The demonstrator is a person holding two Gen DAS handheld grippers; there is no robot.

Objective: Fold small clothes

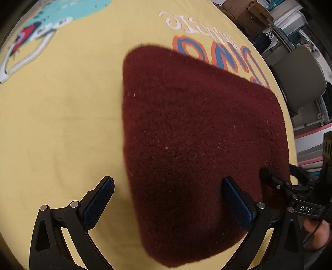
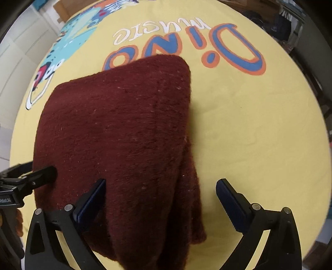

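Observation:
A dark red fuzzy cloth (image 1: 197, 128) lies folded into a thick pad on the yellow printed sheet (image 1: 62, 124). My left gripper (image 1: 169, 193) hangs open just above the cloth's near left edge, one pad over the sheet and one over the cloth. In the right wrist view the same cloth (image 2: 124, 128) shows layered edges on its right side. My right gripper (image 2: 159, 191) is open wide astride that near right edge, its pads not pressing the cloth. Each view shows the other gripper's fingers (image 1: 267, 175) (image 2: 45, 172) resting at the cloth's near corner.
The sheet carries a "Dino music" print (image 2: 228, 47) and a teal dinosaur (image 1: 60, 12) at the far side. A grey chair (image 1: 298, 79) and shelves stand past the right edge. White cabinet doors (image 2: 20, 52) are on the left. A hand (image 1: 317, 228) holds the right gripper.

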